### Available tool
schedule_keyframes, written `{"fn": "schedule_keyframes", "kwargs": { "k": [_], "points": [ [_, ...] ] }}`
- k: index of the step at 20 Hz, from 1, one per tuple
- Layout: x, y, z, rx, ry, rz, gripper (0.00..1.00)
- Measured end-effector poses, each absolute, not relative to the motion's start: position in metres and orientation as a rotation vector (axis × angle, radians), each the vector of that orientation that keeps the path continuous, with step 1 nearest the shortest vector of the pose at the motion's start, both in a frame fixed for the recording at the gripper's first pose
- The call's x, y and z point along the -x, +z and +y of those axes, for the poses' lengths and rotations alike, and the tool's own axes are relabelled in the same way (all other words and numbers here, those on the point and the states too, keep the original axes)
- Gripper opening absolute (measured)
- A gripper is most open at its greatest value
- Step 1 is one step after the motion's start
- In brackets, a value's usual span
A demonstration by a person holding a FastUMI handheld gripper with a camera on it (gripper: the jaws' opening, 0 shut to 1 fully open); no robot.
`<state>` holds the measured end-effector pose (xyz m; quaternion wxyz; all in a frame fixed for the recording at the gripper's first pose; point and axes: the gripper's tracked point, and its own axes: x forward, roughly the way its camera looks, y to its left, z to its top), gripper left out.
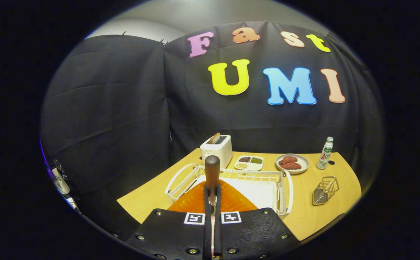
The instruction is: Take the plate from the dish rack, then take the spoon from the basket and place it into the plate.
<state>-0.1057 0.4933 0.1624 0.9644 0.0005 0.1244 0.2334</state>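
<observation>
Above the light wooden desk [148, 196], the tongs [212, 202] hover level, fingers pinched nearly together on a spoon whose brown wooden handle [212, 169] stands upright at 12 o'clock. Beneath them an orange ribbed plate [192, 200] lies by the white wire dish rack [246, 178]; a metal wire basket [324, 190] sits at 3 o'clock.
</observation>
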Motion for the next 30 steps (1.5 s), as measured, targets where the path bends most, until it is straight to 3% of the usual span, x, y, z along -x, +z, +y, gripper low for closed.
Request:
{"fn": "schedule_keyframes", "kwargs": {
  "k": [10, 17, 24, 27, 29, 30],
  "points": [
    [0.128, 0.059, 0.519, 0.042, 0.458, 0.408, 0.02],
    [0.134, 0.018, 0.545, 0.098, 0.494, 0.467, 0.02],
    [0.128, 0.021, 0.545, 0.101, 0.493, 0.453, 0.03],
    [0.128, 0.026, 0.541, 0.123, 0.487, 0.432, 0.13],
    [0.124, 0.034, 0.540, 0.119, 0.480, 0.411, 0.45],
    [0.122, 0.038, 0.539, 0.114, 0.474, 0.398, 0.52]
  ]
}}
